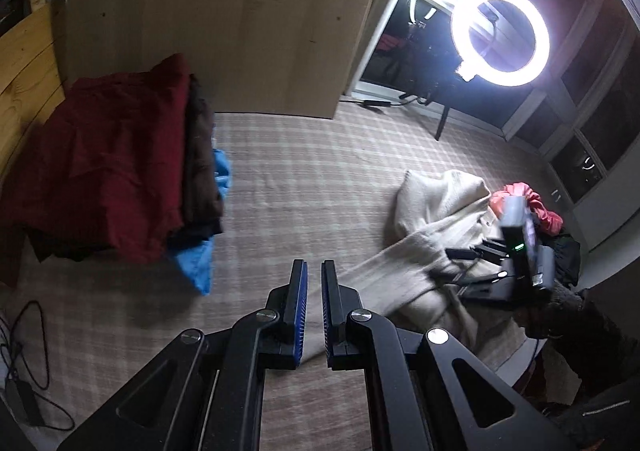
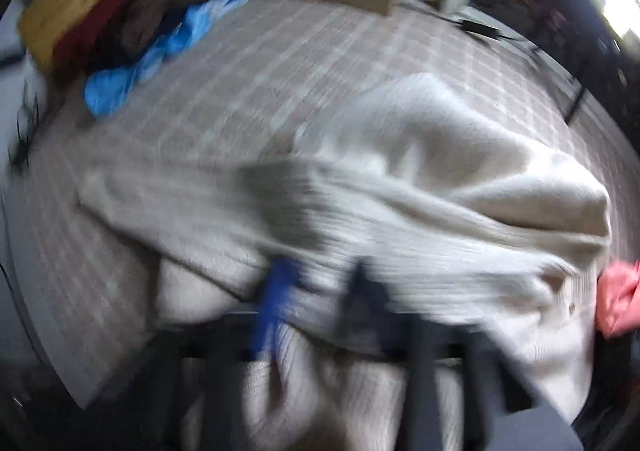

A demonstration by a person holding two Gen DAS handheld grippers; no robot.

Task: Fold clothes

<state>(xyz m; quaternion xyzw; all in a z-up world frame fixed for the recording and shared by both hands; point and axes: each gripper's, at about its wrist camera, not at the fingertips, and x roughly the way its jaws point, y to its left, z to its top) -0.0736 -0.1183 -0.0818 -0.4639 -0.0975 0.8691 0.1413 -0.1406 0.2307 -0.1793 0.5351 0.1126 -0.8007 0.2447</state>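
A cream knit sweater (image 1: 436,211) lies crumpled on the checked bedcover (image 1: 300,179), one sleeve reaching toward my left gripper (image 1: 314,271). The left gripper hovers over the cover with its jaws nearly closed and nothing between them. The right gripper (image 1: 468,251) reaches into the sweater at the right. In the blurred right wrist view the sweater (image 2: 420,187) fills the middle and the right gripper (image 2: 320,271) has its fingers apart with sweater cloth lying between them.
A pile of folded clothes, red (image 1: 104,159), brown (image 1: 202,155) and blue (image 1: 204,259), sits at the left. A pink garment (image 1: 532,207) lies behind the sweater. A ring light (image 1: 500,35) on a stand shines beyond the bed. A cable (image 1: 28,351) lies at the left edge.
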